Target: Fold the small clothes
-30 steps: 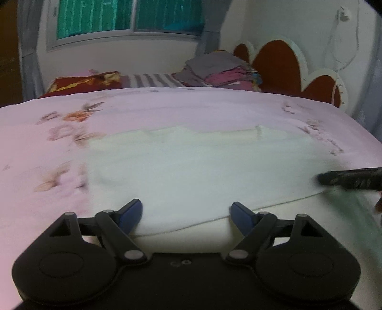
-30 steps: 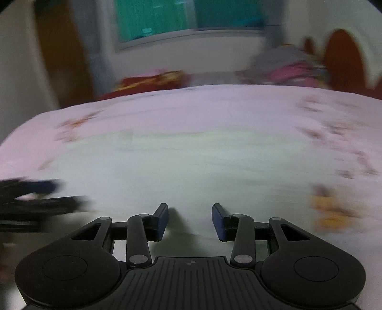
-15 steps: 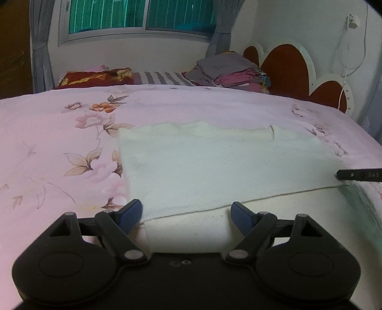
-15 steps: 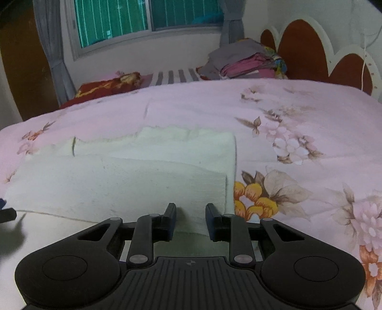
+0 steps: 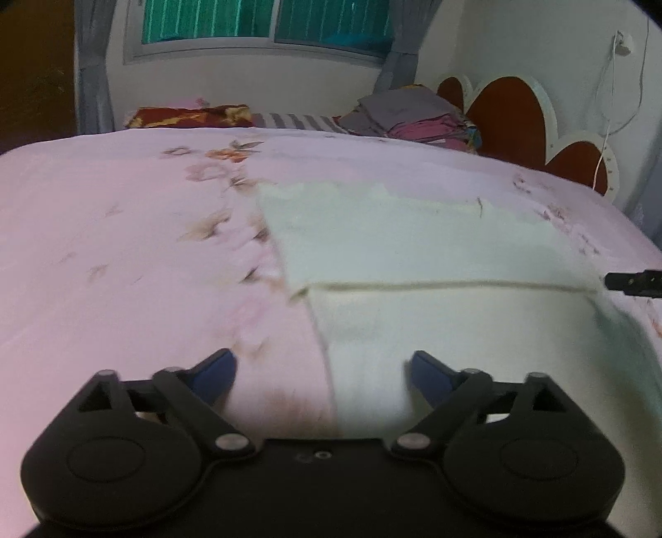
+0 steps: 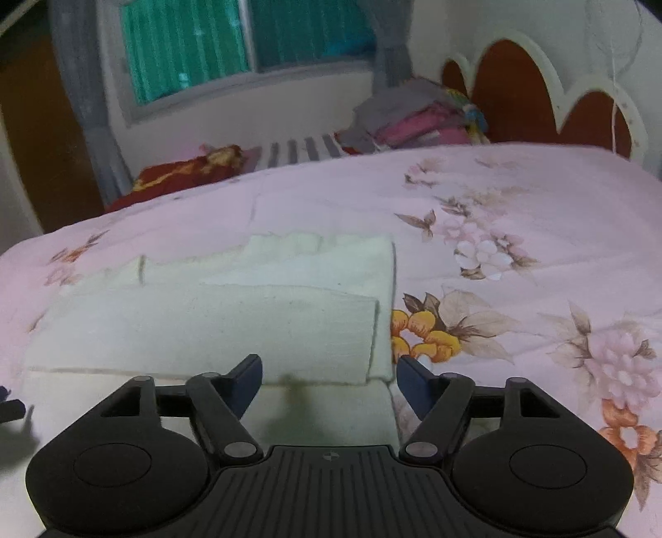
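Observation:
A cream-white cloth (image 5: 434, 265) lies folded in layers on the pink floral bedspread (image 5: 124, 248). My left gripper (image 5: 322, 370) is open and empty over the cloth's near left edge. In the right wrist view the same cloth (image 6: 215, 323) shows its folded layers, and my right gripper (image 6: 329, 374) is open and empty over its near right corner. The right gripper's tip (image 5: 633, 282) shows at the right edge of the left wrist view. The left gripper's tip (image 6: 8, 407) shows at the left edge of the right wrist view.
A stack of folded clothes (image 5: 413, 120) sits at the far side near the red scalloped headboard (image 5: 521, 120). A red patterned pillow (image 5: 186, 116) lies below the window (image 5: 265, 20). The bedspread (image 6: 517, 269) stretches to the right of the cloth.
The right gripper's jaws have opened wide from nearly closed. The left gripper has shifted left, so the cloth's left edge now lies between its fingers.

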{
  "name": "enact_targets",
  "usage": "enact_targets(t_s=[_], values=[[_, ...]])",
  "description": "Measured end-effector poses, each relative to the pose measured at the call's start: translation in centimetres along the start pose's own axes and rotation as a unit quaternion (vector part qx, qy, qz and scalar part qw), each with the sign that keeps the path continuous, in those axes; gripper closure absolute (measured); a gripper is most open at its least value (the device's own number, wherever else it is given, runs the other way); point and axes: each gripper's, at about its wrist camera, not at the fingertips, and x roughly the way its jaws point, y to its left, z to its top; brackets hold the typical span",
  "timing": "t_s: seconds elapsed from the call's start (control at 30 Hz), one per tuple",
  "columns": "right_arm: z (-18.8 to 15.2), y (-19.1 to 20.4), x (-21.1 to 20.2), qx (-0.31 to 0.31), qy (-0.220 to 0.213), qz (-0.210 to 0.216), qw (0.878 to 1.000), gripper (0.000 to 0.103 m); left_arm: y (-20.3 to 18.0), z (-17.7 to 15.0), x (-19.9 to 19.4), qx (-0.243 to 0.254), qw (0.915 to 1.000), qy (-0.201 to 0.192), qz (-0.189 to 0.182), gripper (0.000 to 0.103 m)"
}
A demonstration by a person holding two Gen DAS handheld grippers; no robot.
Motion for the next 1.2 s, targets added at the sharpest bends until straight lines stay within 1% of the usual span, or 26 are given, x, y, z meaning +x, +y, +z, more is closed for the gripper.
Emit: enact_targets(t_s=[0.07, 0.17, 0.23, 0.27, 0.37, 0.5, 0.57, 0.63, 0.67, 0.7, 0.77, 0.93, 0.97, 1.07, 1.13, 1.17, 1.2], values=[[-0.6, -0.6, -0.9, 0.009, 0.006, 0.005, 1.0, 0.033, 0.0, -1.1, -1.2, -0.002, 1.0, 0.004, 0.002, 0.009], [-1.9, -2.1, -2.7, 0.04, 0.013, 0.019, 0.999, 0.035, -0.3, -2.7, -3.0, -0.008, 0.9999, 0.008, 0.005, 0.018], [-2.8, -3.1, -3.9, 0.048, 0.022, 0.021, 0.998, 0.049, -0.6, -3.8, -4.1, -0.021, 0.9997, 0.01, 0.0, 0.02], [-3.4, -3.6, -4.7, 0.053, 0.025, 0.024, 0.998, 0.05, -0.8, -4.3, -4.6, -0.026, 0.9996, 0.012, -0.002, 0.021], [-5.3, -5.1, -7.1, 0.07, 0.032, 0.031, 0.997, 0.051, -1.6, -5.5, -5.9, -0.031, 0.9994, 0.018, -0.005, 0.025], [-8.4, -7.2, -10.5, 0.097, 0.047, 0.046, 0.993, 0.051, -2.5, -7.2, -8.0, -0.048, 0.9984, 0.026, -0.016, 0.031], [-10.1, -8.0, -12.4, 0.104, 0.051, 0.054, 0.992, 0.053, -2.7, -8.4, -9.2, -0.064, 0.9972, 0.031, -0.022, 0.033], [-11.9, -8.5, -14.2, 0.111, 0.058, 0.066, 0.99, 0.057, -2.9, -9.6, -10.5, -0.079, 0.996, 0.03, -0.028, 0.036], [-12.8, -8.7, -15.1, 0.114, 0.061, 0.07, 0.989, 0.058, -2.9, -10.3, -11.2, -0.088, 0.9953, 0.029, -0.03, 0.04], [-13.5, -8.8, -15.7, 0.118, 0.064, 0.074, 0.988, 0.059, -2.9, -10.9, -11.8, -0.094, 0.9947, 0.029, -0.029, 0.049], [-15.1, -9.1, -17.0, 0.129, 0.071, 0.09, 0.985, 0.059, -2.8, -12.3, -13.2, -0.108, 0.9934, 0.026, -0.028, 0.056], [-18.0, -9.0, -19.6, 0.151, 0.085, 0.124, 0.977, 0.06, -2.0, -15.2, -15.8, -0.159, 0.985, 0.027, -0.062, 0.056], [-18.4, -9.0, -19.9, 0.157, 0.088, 0.132, 0.975, 0.06, -1.9, -15.6, -16.2, -0.17, 0.9827, 0.028, -0.069, 0.054], [-19.6, -9.2, -21.0, 0.178, 0.093, 0.158, 0.967, 0.06, -1.0, -16.8, -17.0, -0.213, 0.9708, 0.032, -0.106, 0.054], [-20.1, -9.4, -21.4, 0.197, 0.096, 0.179, 0.959, 0.06, -0.6, -17.5, -17.4, -0.239, 0.962, 0.033, -0.129, 0.054], [-20.4, -9.5, -21.5, 0.205, 0.098, 0.188, 0.956, 0.06, -0.3, -17.8, -17.5, -0.251, 0.9572, 0.034, -0.139, 0.054], [-20.6, -9.5, -21.7, 0.207, 0.099, 0.194, 0.954, 0.06, -0.2, -18.1, -17.5, -0.259, 0.9542, 0.033, -0.145, 0.054]])
